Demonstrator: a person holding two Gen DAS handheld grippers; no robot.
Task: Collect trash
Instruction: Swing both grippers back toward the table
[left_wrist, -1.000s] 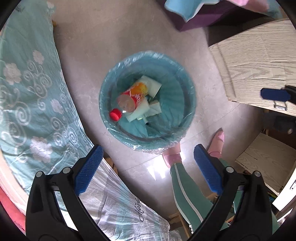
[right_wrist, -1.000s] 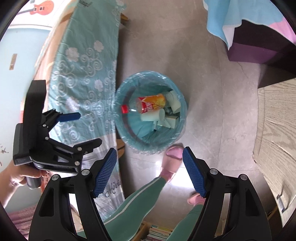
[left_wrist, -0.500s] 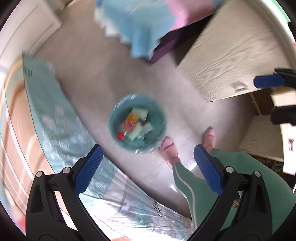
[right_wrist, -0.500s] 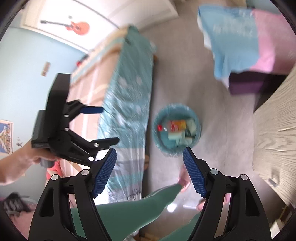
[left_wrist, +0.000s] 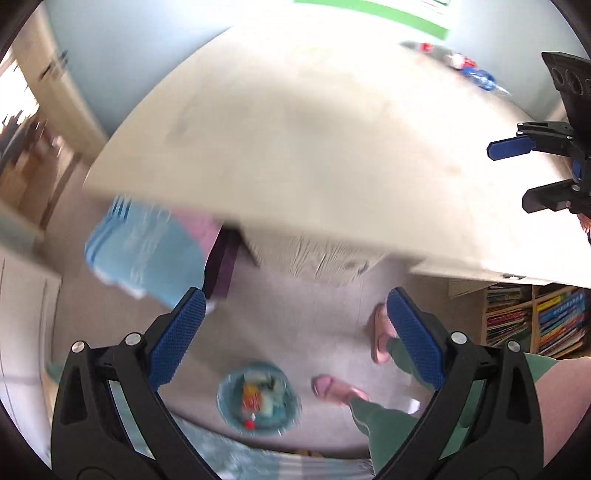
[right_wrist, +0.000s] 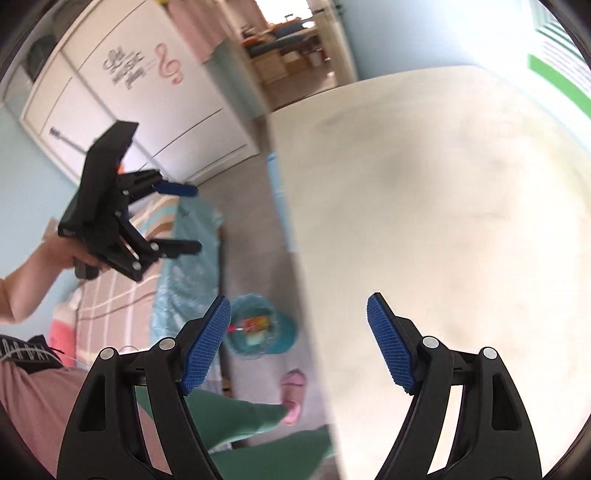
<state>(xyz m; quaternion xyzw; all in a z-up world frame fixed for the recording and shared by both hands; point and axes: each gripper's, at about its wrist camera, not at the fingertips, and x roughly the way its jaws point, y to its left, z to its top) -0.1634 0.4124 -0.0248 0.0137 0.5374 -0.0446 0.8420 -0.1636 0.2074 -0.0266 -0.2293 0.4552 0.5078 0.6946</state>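
Both wrist views look down from high up — apparently over a pale desk (left_wrist: 314, 147) — sharing the distant trash bin (left_wrist: 258, 400).

Desk (left_wrist: 332, 155) blurred; trash bin's (left_wrist: 258, 398) contents too smeared to identify

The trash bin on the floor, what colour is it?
Teal trash bin, clearest in the right wrist view.

A pale wooden desk (left_wrist: 332, 147) is seen ahead of the fingers, a bookshelf (left_wrist: 535, 317) to the right, pink slippers (left_wrist: 380, 332) below.
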